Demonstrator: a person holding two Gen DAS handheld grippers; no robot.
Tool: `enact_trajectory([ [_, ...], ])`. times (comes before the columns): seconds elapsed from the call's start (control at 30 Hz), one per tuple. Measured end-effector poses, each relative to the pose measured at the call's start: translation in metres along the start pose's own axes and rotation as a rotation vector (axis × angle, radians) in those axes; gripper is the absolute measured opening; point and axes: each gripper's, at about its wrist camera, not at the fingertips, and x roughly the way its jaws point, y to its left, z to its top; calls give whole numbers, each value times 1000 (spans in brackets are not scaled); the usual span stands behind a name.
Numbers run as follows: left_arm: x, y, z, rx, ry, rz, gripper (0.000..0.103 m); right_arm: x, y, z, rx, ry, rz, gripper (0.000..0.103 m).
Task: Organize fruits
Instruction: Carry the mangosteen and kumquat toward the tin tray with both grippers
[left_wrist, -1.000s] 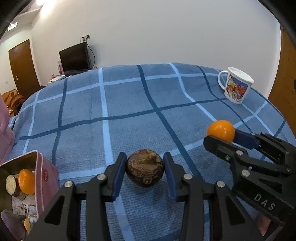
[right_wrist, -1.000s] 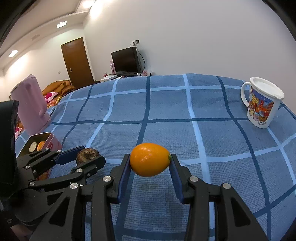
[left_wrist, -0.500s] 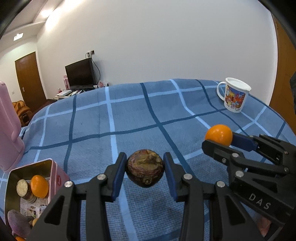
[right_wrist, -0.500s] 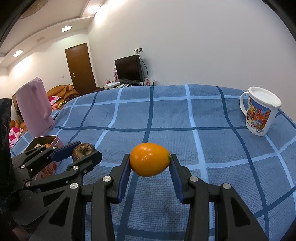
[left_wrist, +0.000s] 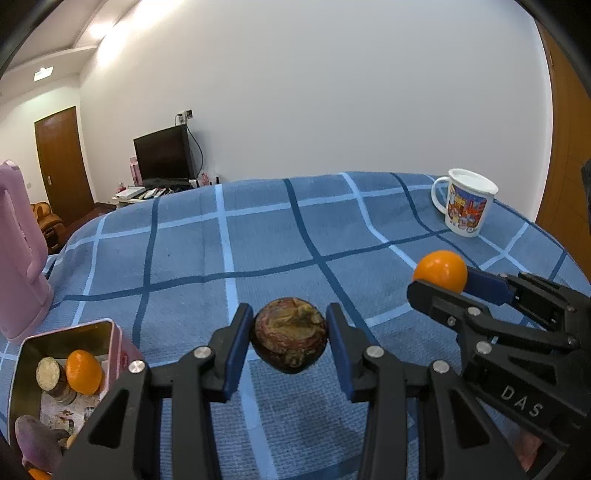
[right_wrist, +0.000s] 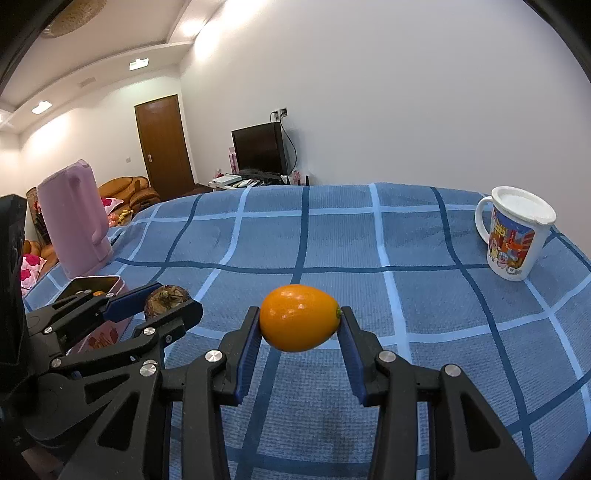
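Fruits in transit above the cloth (left_wrist: 184, 258): left gripper (left_wrist: 290, 341) clamps a brown fruit (left_wrist: 290, 339), right gripper (right_wrist: 300, 325) an orange one (right_wrist: 300, 323). Next, judged: carry each leftward and release into the tin (left_wrist: 22, 365).

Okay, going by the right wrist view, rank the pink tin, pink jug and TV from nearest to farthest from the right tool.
1. Pink tin, low on the left.
2. Pink jug, just behind the tin, left.
3. TV, off the bed by the far wall.
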Motion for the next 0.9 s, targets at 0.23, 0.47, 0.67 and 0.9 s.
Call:
enact_trajectory([
  [0.23,-6,0,0,-3,-32,4,43,-4,1,0,-8,-21,-1,44],
  [0.47,-10,0,-1,0,-54,7,43,-9,3,0,-21,-41,-2,44],
  [0.67,-15,1,-2,0,-77,10,43,-12,4,-1,-26,-57,-2,44],
  [0.9,-20,-2,-3,16,-102,22,43,-18,7,-1,-44,-87,-3,44],
])
